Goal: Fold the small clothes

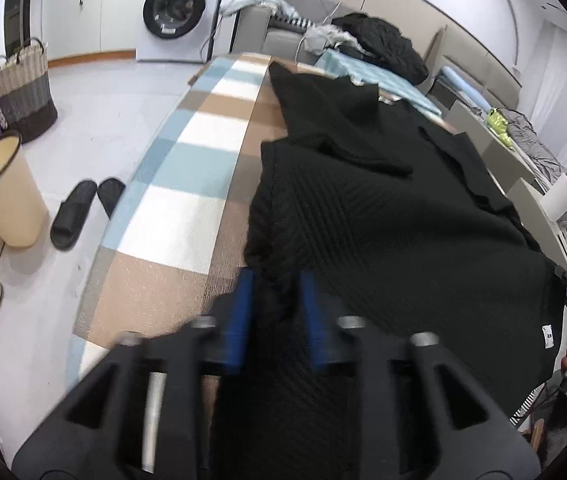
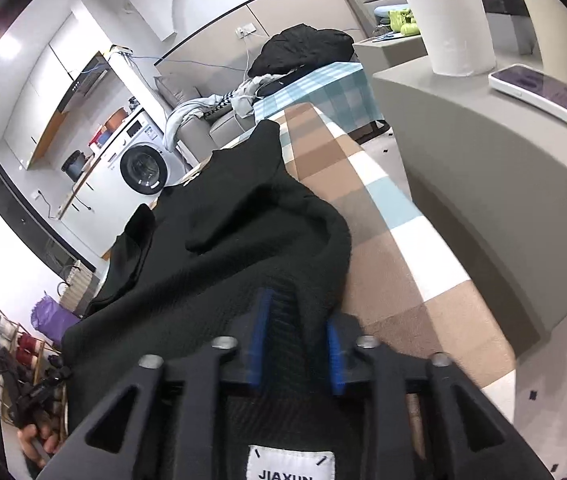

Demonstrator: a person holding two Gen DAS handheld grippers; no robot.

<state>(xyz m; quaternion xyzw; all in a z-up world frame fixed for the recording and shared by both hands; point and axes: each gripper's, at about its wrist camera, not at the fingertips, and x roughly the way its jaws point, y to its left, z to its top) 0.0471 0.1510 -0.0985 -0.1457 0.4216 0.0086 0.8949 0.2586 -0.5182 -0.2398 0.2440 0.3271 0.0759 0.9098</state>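
Note:
A black ribbed garment (image 1: 383, 208) lies along a checked brown, white and blue tablecloth (image 1: 187, 200), its far end bunched into folds. My left gripper (image 1: 277, 280) has its blue fingers (image 1: 243, 312) either side of the garment's near left edge, with cloth between them. In the right wrist view the same garment (image 2: 223, 240) drapes over my right gripper (image 2: 297, 308), whose blue fingers (image 2: 261, 332) hold a fold of it. A white label reading JIAXUN (image 2: 289, 466) shows at the near hem. The tablecloth (image 2: 383, 264) runs to the right.
Left of the table: black slippers (image 1: 83, 212), a cream bin (image 1: 3, 192), a woven basket (image 1: 23, 88). A washing machine (image 1: 179, 8) stands behind. A pile of dark clothes (image 1: 379, 44) lies beyond the table. A grey counter (image 2: 483, 152) with a paper roll (image 2: 451, 20) is on the right.

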